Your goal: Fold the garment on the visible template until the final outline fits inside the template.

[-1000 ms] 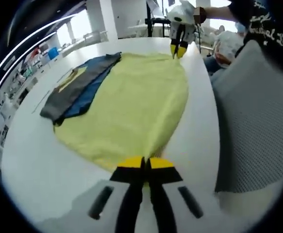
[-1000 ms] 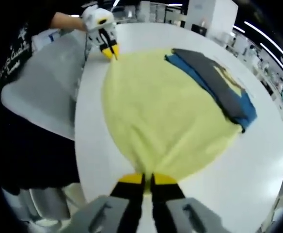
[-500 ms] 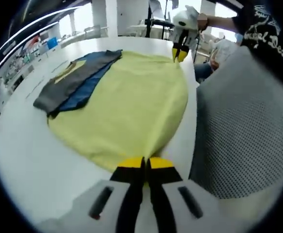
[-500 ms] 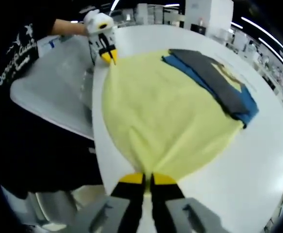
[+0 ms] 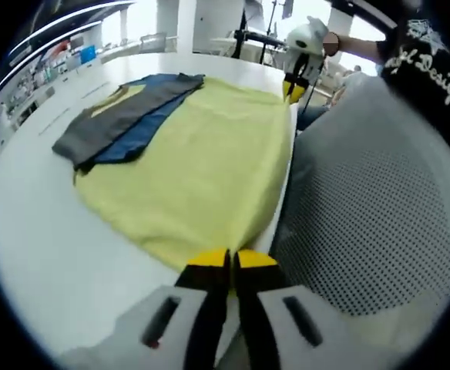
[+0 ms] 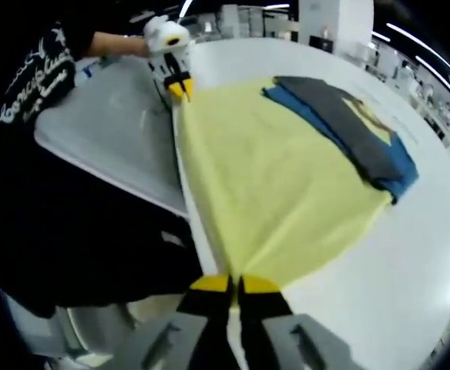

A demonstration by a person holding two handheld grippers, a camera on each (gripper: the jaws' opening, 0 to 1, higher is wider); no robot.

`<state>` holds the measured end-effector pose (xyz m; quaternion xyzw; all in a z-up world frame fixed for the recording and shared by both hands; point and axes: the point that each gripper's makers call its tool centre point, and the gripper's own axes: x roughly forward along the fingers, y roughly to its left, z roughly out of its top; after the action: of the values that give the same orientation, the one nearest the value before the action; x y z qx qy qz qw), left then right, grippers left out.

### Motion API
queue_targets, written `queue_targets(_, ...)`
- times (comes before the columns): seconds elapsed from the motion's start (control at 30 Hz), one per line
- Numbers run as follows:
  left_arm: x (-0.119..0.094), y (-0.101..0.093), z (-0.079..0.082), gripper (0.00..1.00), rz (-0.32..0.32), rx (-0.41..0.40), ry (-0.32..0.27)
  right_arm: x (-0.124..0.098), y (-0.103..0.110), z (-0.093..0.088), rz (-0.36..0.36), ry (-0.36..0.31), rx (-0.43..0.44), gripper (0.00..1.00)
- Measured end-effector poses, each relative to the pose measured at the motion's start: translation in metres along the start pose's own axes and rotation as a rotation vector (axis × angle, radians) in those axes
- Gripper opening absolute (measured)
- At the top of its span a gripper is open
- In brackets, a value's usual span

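Stretched between two tools, a yellow garment (image 5: 202, 166) lies across a white bench (image 5: 48, 254), its near edge drawn right to the bench's rim. In the left gripper view, the left tool (image 5: 230, 266) rises from the bottom with its yellow-tipped jaws pressed together on one corner of the cloth, while the right tool (image 5: 294, 91) shows far off at the top, its tips pinching the opposite corner along the same edge. The right gripper view mirrors the scene: the right tool (image 6: 230, 287) has its jaws closed on the nearest corner, and the left tool (image 6: 178, 89) grips the far one, held in a white-gloved hand (image 6: 166, 35). Between the two tools the cloth's edge runs taut and nearly straight along the bench's rim, and the fabric fans out flat from each pinched corner toward the middle of the bench. On the garment's far side lies a pile of darker cloth, a grey piece (image 5: 121, 119) on a blue one (image 5: 144, 139), overlapping the yellow fabric's edge; a patch of yellow shows beyond the grey. Beside the bench, a person in a black shirt (image 6: 40, 85) with white lettering stands close to the rim, and a grey mesh surface (image 5: 364, 208) sits between the person and the bench. Whether a template lies under the garment cannot be told.
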<state>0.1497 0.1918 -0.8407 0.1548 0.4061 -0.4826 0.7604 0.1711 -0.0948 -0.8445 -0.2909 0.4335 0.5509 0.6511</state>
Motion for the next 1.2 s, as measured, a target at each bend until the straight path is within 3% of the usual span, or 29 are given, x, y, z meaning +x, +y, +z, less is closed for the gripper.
queue_targets(0.23,-0.004,-0.023,-0.003,0.00,-0.063,-0.013,0.020,-0.006,0.014,-0.008,0.030,0.012,0.008,0.00)
queue_targets(0.53,-0.012,-0.033,0.000,0.00,-0.093,-0.024,0.015,-0.014,0.019,-0.006,0.035,0.015,-0.007,0.00)
queue_targets(0.87,-0.035,-0.010,0.039,0.00,-0.038,0.005,-0.044,-0.035,-0.012,0.013,-0.064,-0.019,-0.047,0.00)
queue_targets(1.2,-0.054,0.023,0.073,0.00,0.071,0.040,-0.114,-0.061,-0.050,0.039,-0.168,-0.067,-0.092,0.00)
